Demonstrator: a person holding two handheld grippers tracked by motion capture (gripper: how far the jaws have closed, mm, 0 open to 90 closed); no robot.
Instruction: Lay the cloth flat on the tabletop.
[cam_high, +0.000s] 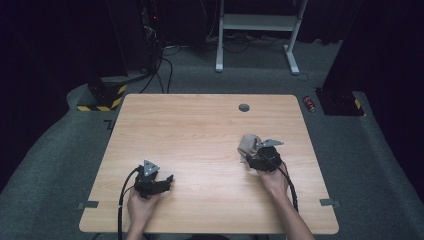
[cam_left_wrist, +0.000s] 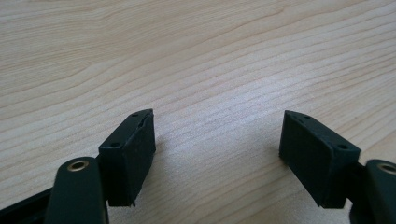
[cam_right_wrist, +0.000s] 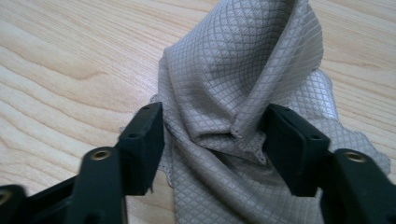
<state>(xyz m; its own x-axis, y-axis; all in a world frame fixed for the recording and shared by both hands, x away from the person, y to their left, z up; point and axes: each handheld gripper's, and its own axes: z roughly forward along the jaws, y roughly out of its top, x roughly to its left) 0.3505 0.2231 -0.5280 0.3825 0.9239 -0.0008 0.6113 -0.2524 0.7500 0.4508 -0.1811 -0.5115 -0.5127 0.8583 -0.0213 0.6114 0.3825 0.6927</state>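
Your right gripper (cam_right_wrist: 212, 140) jaws spread wide around grey diamond-weave cloth (cam_right_wrist: 243, 74), not pinching it, cloth bunched upright, crumpled, table's (cam_high: 200, 125) right side, your left gripper (cam_left_wrist: 217, 140) open, empty

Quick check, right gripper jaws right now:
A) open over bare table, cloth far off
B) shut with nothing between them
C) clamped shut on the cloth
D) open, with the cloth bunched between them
D: in the right gripper view the right gripper has its jaws spread wide, with a bunched fold of the grey cloth standing between them and its pads not pressing on it.
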